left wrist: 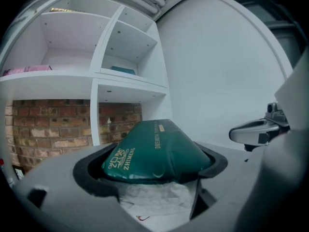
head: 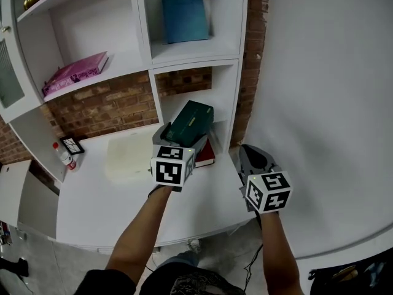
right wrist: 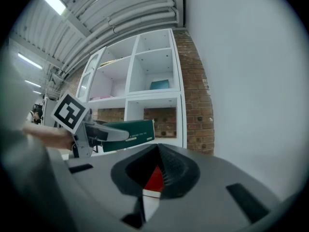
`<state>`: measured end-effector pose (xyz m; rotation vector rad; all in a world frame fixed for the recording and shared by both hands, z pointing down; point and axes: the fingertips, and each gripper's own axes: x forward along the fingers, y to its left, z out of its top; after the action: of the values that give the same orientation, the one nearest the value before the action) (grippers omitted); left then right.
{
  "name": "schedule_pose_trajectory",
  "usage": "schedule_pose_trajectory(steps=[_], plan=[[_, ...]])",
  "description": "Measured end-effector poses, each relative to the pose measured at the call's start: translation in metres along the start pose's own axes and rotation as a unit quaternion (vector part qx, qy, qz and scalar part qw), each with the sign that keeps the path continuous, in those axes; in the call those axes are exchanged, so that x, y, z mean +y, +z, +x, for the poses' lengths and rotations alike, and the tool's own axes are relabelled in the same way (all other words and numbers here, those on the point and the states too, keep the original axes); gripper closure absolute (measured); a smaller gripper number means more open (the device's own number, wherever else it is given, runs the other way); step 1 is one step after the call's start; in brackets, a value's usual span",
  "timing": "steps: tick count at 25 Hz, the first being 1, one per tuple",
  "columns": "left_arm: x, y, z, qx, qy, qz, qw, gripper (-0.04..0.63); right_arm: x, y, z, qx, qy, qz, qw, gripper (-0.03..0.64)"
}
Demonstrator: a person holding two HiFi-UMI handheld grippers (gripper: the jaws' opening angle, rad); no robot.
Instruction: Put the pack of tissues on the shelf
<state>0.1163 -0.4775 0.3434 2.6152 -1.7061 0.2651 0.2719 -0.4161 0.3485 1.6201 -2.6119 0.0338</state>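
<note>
The pack of tissues (head: 191,123) is dark green with pale lettering. My left gripper (head: 183,136) is shut on its near end and holds it tilted up in front of the lower right shelf compartment (head: 225,101). In the left gripper view the pack (left wrist: 154,151) fills the space between the jaws of that gripper (left wrist: 152,172). From the right gripper view the pack (right wrist: 128,132) appears side-on, level with the compartment's opening. My right gripper (head: 253,157) hovers at the table's right end, shut and empty (right wrist: 155,175).
A red book (head: 207,155) lies on the white table (head: 98,208) under the pack. A white box (head: 128,158), a small bottle (head: 63,155) and a black frame (head: 72,145) lie to the left. Upper shelves hold a blue book (head: 184,17) and a pink book (head: 77,72).
</note>
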Motion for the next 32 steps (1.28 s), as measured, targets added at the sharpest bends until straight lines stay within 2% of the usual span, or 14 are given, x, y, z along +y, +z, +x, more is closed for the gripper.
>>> schedule_pose_trajectory(steps=[9,15,22,26,32], plan=[[0.024,0.020,0.063,-0.010,0.003,0.013,0.9999,0.124,-0.001,0.018,0.061,-0.002,0.023,-0.028,0.999,0.612],[0.039,0.016,0.100,0.003,0.011,0.016,0.9998,0.123,-0.004,0.022,0.090,-0.003,0.033,-0.029,0.999,0.612],[0.050,0.014,0.137,0.022,0.012,0.001,0.9997,0.123,-0.010,0.021,0.112,0.003,0.038,-0.033,0.999,0.612],[0.062,0.008,0.159,0.032,0.024,-0.015,0.9991,0.121,-0.019,0.017,0.118,0.007,0.034,-0.031,0.999,0.612],[0.068,-0.003,0.184,0.049,0.030,-0.009,0.9983,0.121,-0.035,0.006,0.124,0.017,0.025,-0.026,0.999,0.612]])
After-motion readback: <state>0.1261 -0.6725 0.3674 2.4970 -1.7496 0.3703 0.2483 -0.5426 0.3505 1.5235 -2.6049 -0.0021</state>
